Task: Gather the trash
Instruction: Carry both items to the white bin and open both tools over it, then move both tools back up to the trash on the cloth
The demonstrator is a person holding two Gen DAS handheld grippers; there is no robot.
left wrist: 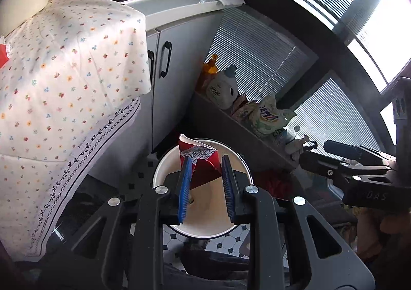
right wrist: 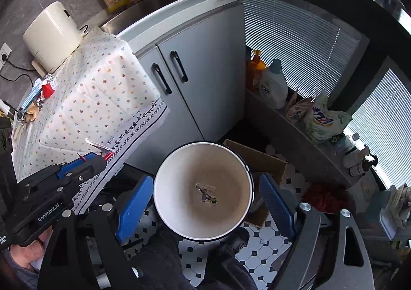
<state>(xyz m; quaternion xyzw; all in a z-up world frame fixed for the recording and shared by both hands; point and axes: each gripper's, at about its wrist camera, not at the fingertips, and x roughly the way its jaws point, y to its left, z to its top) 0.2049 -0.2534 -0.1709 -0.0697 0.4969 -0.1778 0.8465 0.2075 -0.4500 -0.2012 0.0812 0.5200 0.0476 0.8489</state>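
A red snack wrapper (left wrist: 203, 159) with a white printed label is pinched between the blue pads of my left gripper (left wrist: 206, 161), which is shut on it right above the white round bin (left wrist: 160, 164). In the right wrist view that left gripper (right wrist: 102, 157) comes in from the left, the wrapper (right wrist: 104, 150) sticking out past its tips, beside the bin's rim. My right gripper (right wrist: 205, 182) stands wide open over the bin (right wrist: 179, 161), with nothing between its pads. A small scrap (right wrist: 206, 193) lies on the bin's bottom. The right gripper (left wrist: 312, 148) also shows at the right edge of the left wrist view.
A table under a flowered cloth (right wrist: 102, 94) stands left of the bin, with red scraps (right wrist: 47, 89) at its far end. Grey cabinet doors (right wrist: 200, 79) lie behind. A ledge with detergent bottles (right wrist: 274, 84) runs along the right. A cardboard box (right wrist: 259, 161) sits on the tiled floor.
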